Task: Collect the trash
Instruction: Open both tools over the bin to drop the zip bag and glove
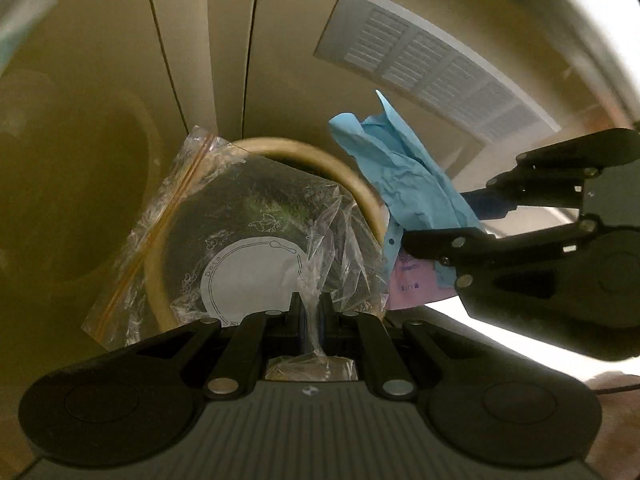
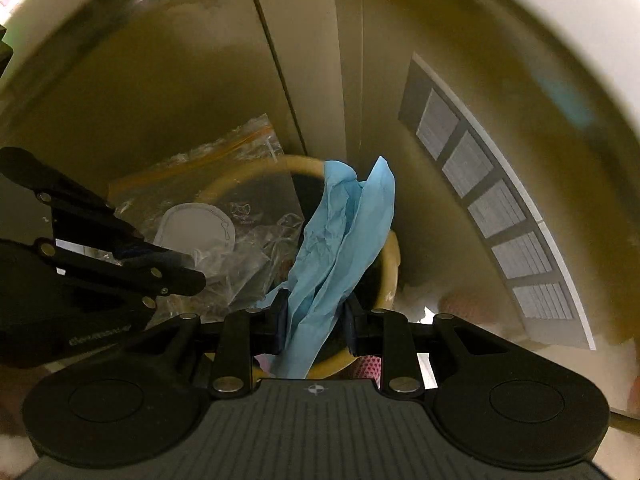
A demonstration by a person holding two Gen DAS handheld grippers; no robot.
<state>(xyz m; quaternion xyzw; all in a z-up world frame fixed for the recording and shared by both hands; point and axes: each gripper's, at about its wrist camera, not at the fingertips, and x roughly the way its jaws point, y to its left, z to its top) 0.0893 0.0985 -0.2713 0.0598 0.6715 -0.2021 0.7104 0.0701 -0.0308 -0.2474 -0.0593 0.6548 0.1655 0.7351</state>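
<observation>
My left gripper [image 1: 311, 312] is shut on a clear zip-top plastic bag [image 1: 240, 236] with an orange seal strip and a white printed label. The bag hangs over a round tan-rimmed bin [image 1: 360, 184] with a dark inside. My right gripper [image 2: 313, 320] is shut on a crumpled light-blue glove [image 2: 344, 232], which droops over the same bin [image 2: 390, 268]. In the left wrist view the right gripper [image 1: 460, 220] comes in from the right with the blue glove [image 1: 404, 172]. In the right wrist view the left gripper [image 2: 192, 268] comes in from the left with the plastic bag [image 2: 224, 224].
Beige cabinet doors [image 1: 208, 60] with dark vertical gaps stand behind the bin. A white louvred vent panel [image 1: 432, 60] sits on the right, also the vent panel [image 2: 500, 216]. A pink patterned item [image 1: 412, 284] lies beside the bin's rim.
</observation>
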